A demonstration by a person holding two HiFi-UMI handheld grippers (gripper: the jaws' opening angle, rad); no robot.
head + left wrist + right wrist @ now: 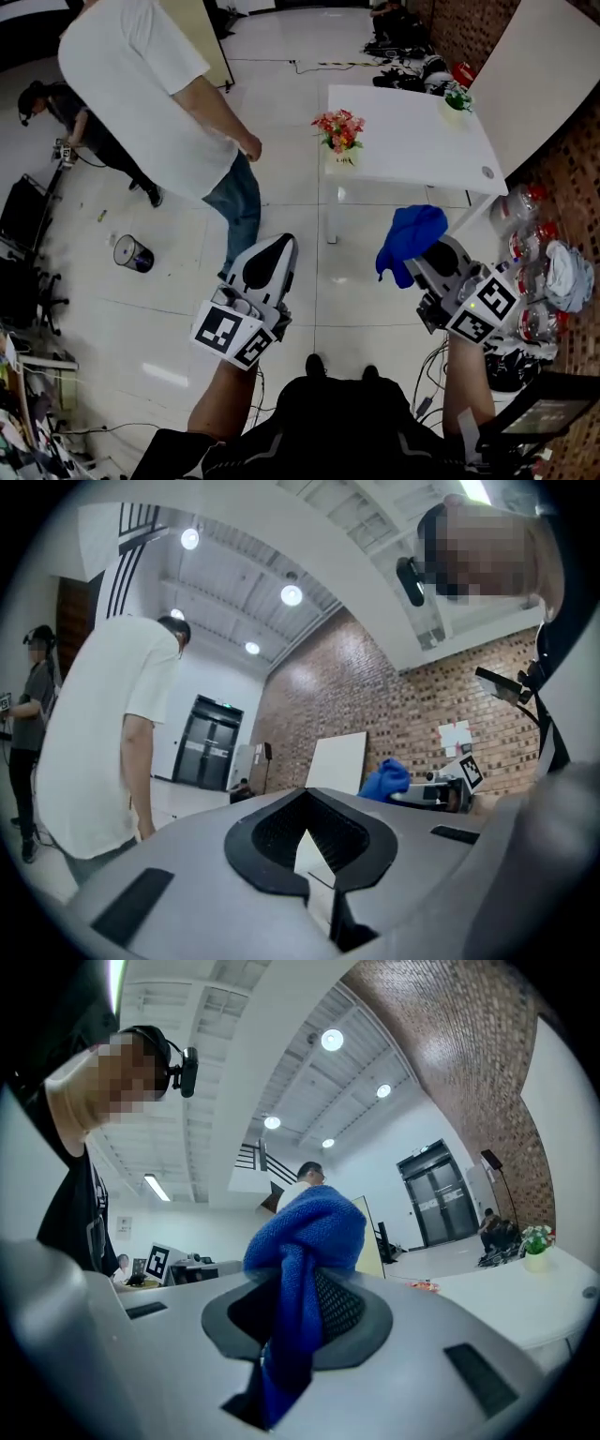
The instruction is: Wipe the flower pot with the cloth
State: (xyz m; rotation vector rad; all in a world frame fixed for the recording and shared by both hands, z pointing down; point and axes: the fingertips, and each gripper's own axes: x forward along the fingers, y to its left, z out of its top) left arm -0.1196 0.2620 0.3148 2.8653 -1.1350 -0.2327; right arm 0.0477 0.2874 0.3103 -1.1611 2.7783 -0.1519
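As things stand: wiping not yet begun; I am well short of the table (403, 141).
Right claw (429, 255): clamped on the cloth (410, 239), which bunches above the jaws and droops off the tips.
Left claw (278, 246): jaws together, nothing between them.
Pot (342, 159): on the table's near-left corner, at 11 o'clock from my right claw and 1 o'clock from my left; well apart from both.
Pot handling, judged: small and likely light; top-heavy with the flowers (339, 129); could slide or tip on the smooth top under a sideways rub; if ceramic, a fall off that edge would break it.
Hold point, judged: left claw on the rim or wall, opposite the wiped side and below the flowers, to steady it.
Cloth handling, judged: soft and limp; will fold round the wall; only the loose bunch past the tips can wipe.
Pose: both forearms stretched toward 12 o'clock, claws about level, side by side, marker cubes toward me.
Risk: bystander (141, 84) at 10 o'clock, near my path.
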